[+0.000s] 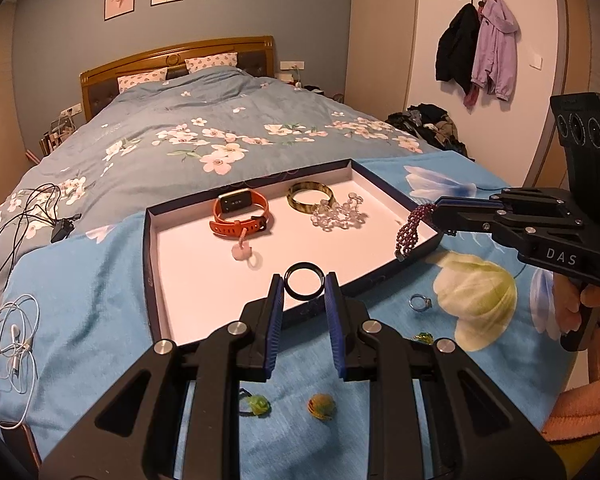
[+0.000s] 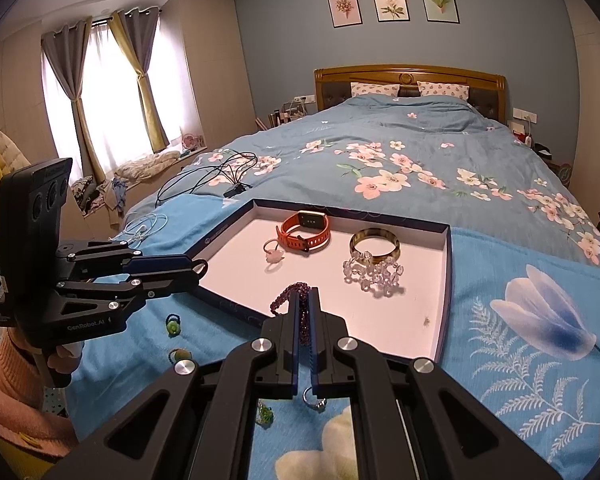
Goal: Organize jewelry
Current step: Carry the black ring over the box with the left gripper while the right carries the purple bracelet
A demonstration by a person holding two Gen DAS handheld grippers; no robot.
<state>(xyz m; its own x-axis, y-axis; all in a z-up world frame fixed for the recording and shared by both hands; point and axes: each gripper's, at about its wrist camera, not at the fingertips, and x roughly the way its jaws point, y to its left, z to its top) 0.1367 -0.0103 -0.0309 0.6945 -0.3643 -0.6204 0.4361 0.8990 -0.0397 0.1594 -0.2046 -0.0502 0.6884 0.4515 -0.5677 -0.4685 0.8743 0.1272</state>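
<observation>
Here, on a blue flowered blanket [image 1: 100, 320] spread across the foot of a bed [image 1: 204, 120], a shallow dark-walled tray [image 1: 150, 264] with a white floor. Inside the tray: an orange smartwatch [image 1: 240, 214] toward the far side, a pale pink ring [image 1: 246, 254] just in front of it, an amber bangle [image 1: 310, 196] to the right, and a clear bead bracelet [image 1: 338, 214] touching the bangle's near edge. Left gripper [image 1: 304, 284] poised over the tray's near wall, blue pads [image 1: 277, 304] narrowly parted and pinching a black ring [image 1: 304, 282] between the tips, ring upright and lifted clear of the tray. Right gripper [image 2: 303, 300] pressed all but together on a purple bead bracelet [image 2: 290, 298], the loop hanging from the fingertips just above the tray's right near corner; seen from the left wrist, the same bracelet [image 1: 414, 228] dangling over the tray wall. Still loose on the blanket outside the tray: a silver ring [image 1: 420, 303] near the tray's near wall, a green ring [image 1: 256, 406] and an orange-and-green ring [image 1: 321, 407] under the left gripper, and another small green piece [image 1: 423, 337] beside the silver ring. Off to the left on the bedding, a tangle of white earphones [image 1: 14, 344] and a black cable [image 1: 24, 216]. At the right edge, a hand [image 1: 596, 304] in a peach sleeve gripping the right handle.
</observation>
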